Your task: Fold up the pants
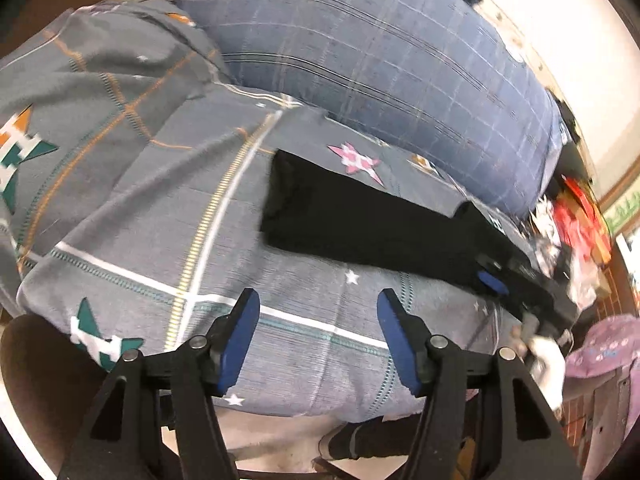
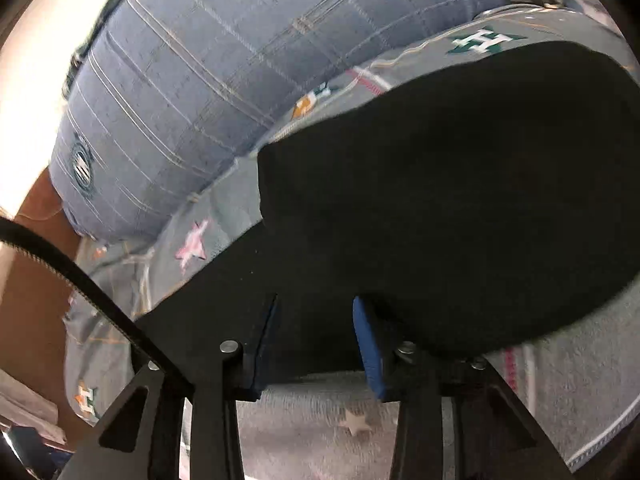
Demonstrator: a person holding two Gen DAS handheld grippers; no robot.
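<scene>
Pants (image 1: 360, 220) lie folded lengthwise on the bed (image 1: 280, 344); right claw (image 2: 316, 336) straddles their edge unclamped, left claw (image 1: 318, 340) gapes empty. Closing shallow risks catching only one layer, spoiling the fold.

Bed: I'm over a grey sheet (image 1: 132, 208) w/ white & orange lines, stars, green H marks.
Quilt: blue checked quilt (image 1: 380, 52) rolled up along far side of bed, touching the sheet.
Wall: pale wall (image 1: 560, 20) behind quilt, brightly lit.
Clutter: red & white stuff (image 1: 572, 220) at bed's far end, too blurred to tell.
Floor: pale floor (image 1: 280, 432) below bed edge.
</scene>
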